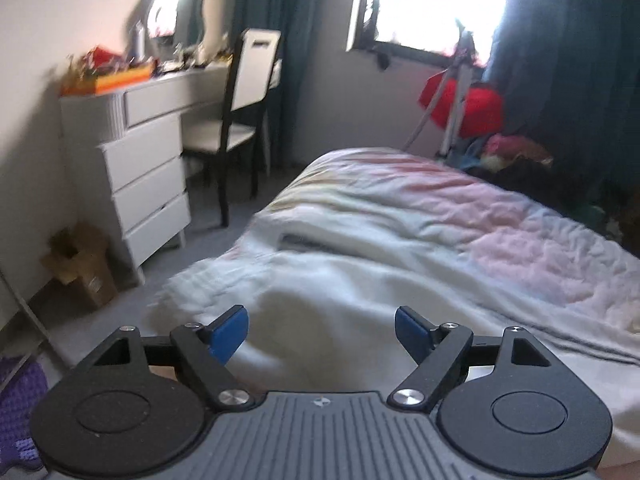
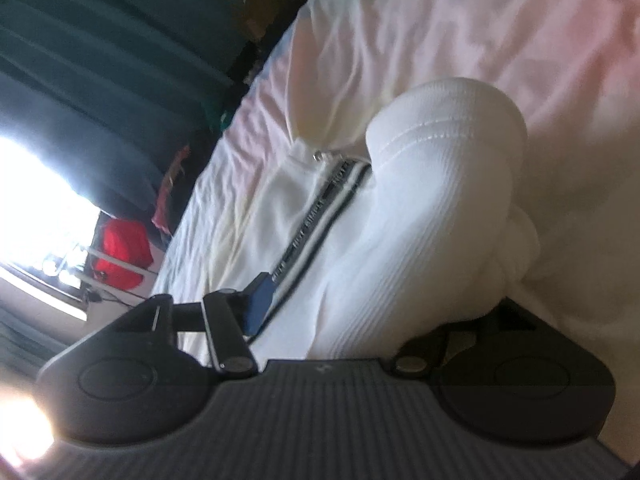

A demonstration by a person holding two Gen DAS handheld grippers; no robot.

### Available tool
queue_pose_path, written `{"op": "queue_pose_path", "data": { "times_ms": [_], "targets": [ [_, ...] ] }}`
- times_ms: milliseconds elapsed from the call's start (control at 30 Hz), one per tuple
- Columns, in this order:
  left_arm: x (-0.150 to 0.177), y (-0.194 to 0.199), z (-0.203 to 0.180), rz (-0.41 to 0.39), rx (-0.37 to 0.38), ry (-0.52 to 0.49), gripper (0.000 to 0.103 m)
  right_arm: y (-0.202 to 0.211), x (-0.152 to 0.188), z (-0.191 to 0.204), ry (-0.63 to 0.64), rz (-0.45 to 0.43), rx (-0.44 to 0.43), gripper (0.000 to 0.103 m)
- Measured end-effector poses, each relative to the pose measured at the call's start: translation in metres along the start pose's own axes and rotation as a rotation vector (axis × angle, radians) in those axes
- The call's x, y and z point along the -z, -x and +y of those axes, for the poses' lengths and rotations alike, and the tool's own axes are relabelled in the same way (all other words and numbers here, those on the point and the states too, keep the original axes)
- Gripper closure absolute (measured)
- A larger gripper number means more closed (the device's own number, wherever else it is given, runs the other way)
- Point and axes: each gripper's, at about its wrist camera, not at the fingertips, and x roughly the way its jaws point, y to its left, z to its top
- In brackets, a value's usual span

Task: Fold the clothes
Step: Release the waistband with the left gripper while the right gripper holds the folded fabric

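Note:
A white ribbed garment (image 1: pixel 320 272) lies crumpled on the near end of a bed with a pastel quilt (image 1: pixel 480 220). Above its near edge my left gripper (image 1: pixel 320 332) is open, its blue pads (image 1: pixel 228 334) wide apart and holding nothing. In the rolled right wrist view the same white garment (image 2: pixel 440 200) shows a striped, lettered zip band (image 2: pixel 320 216). A thick ribbed fold bulges up between the fingers of my right gripper (image 2: pixel 380 304). Its one visible blue pad (image 2: pixel 262 304) stands clear of that fold, so the gripper reads as open. The other fingertip is hidden behind the cloth.
A white dresser (image 1: pixel 148 184) with clutter on top and a dark-framed chair (image 1: pixel 248 92) stand left of the bed. A cardboard box (image 1: pixel 80 268) sits on the grey carpet. A red item on a stand (image 1: pixel 464 108) and dark curtains (image 1: pixel 560 80) are by the bright window.

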Motion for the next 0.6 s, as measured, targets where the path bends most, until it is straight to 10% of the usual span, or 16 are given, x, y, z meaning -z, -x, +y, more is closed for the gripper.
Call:
{"op": "queue_pose_path", "data": {
  "times_ms": [400,600],
  "targets": [
    [0.06,-0.052,-0.161,-0.009,0.249,-0.184,0.017,-0.009,-0.007,-0.013,-0.005,-0.023,0.003,0.072],
    [0.109,-0.091,-0.183,0.081,0.133,-0.338,0.013,-0.008,-0.007,-0.004,0.054,-0.047,0.021,0.084]
  ]
}}
